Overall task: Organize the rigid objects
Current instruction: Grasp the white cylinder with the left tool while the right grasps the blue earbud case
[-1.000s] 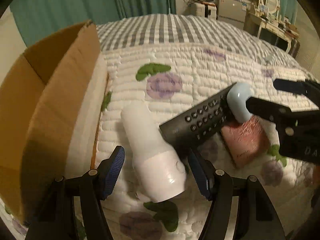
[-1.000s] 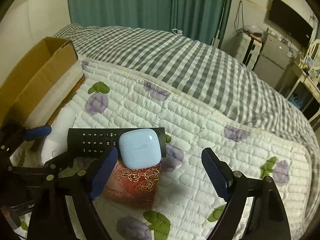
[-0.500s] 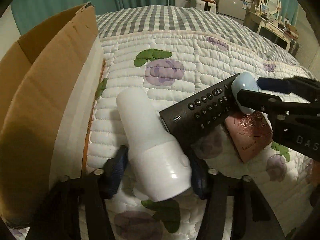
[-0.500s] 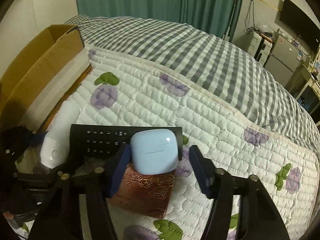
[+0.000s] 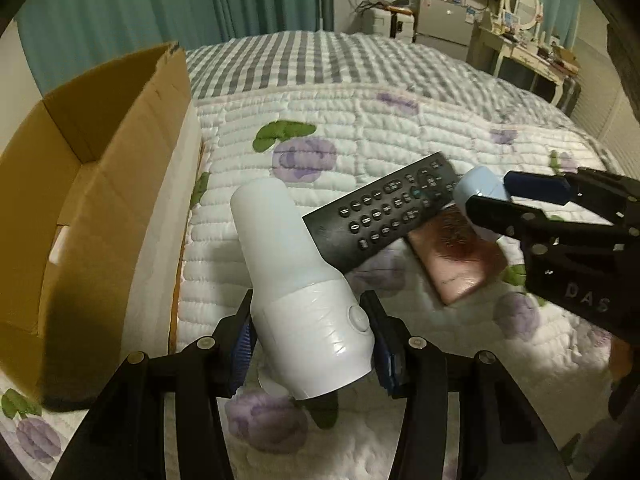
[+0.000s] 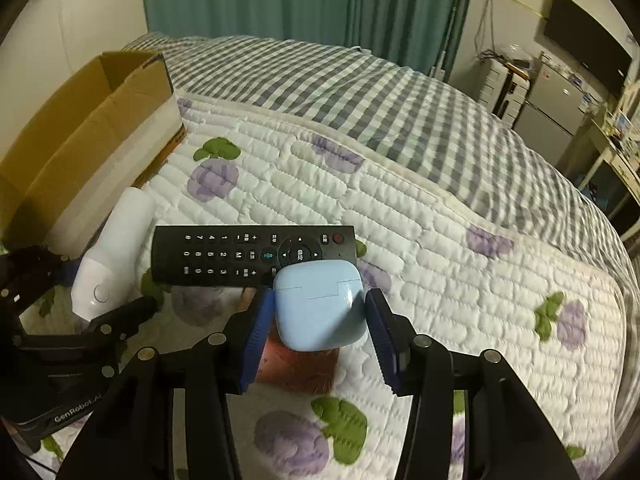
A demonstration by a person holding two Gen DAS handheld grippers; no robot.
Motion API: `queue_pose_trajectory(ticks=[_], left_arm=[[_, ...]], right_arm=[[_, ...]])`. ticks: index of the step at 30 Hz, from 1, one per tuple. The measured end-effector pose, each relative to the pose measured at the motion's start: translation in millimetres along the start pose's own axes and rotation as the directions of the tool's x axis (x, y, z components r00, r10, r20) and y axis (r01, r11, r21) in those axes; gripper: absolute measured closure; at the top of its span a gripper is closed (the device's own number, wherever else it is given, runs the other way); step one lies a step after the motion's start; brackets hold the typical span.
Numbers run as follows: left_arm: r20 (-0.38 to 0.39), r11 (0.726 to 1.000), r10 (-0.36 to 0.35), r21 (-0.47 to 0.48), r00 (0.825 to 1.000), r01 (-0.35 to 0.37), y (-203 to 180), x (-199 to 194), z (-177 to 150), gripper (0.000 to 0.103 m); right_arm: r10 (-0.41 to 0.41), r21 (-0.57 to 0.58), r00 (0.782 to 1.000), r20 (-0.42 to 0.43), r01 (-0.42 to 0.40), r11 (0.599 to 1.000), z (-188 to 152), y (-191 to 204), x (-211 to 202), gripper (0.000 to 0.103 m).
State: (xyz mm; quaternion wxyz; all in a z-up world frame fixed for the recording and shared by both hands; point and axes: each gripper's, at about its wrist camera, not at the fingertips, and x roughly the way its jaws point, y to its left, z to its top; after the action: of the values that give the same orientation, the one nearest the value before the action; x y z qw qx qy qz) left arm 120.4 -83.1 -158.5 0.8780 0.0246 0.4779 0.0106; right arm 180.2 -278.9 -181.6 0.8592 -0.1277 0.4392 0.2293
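Note:
My left gripper (image 5: 310, 344) is shut on the wide end of a white cylindrical device (image 5: 296, 280), lifted a little off the quilt; it also shows in the right wrist view (image 6: 112, 252). My right gripper (image 6: 318, 332) is shut on a light blue earbud case (image 6: 320, 300), seen from the side in the left wrist view (image 5: 476, 196). A black remote control (image 6: 252, 254) lies on the quilt, its end on a reddish-pink patterned box (image 5: 456, 256). An open cardboard box (image 5: 92, 184) stands at the left.
Everything rests on a bed with a white quilt with purple flowers (image 6: 440, 248) and a grey checked blanket (image 6: 360, 88) behind. Teal curtains, a TV, white cabinets and a dressing table line the far wall.
My left gripper closed on the white device and raised it. My right gripper closed on the blue case and lifted it off the remote towards the camera.

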Motion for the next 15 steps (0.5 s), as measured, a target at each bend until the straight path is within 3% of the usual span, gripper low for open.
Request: queue_pose_trajectory(ticks=[15], left_arm=[[0.133,0.997,-0.079,0.007,0.988,0.078,14,-75,11,0.052]], right_arm=[[-0.086,0.051,0.992,0.092,0.081,0.995,-11,30,-69,0.056]])
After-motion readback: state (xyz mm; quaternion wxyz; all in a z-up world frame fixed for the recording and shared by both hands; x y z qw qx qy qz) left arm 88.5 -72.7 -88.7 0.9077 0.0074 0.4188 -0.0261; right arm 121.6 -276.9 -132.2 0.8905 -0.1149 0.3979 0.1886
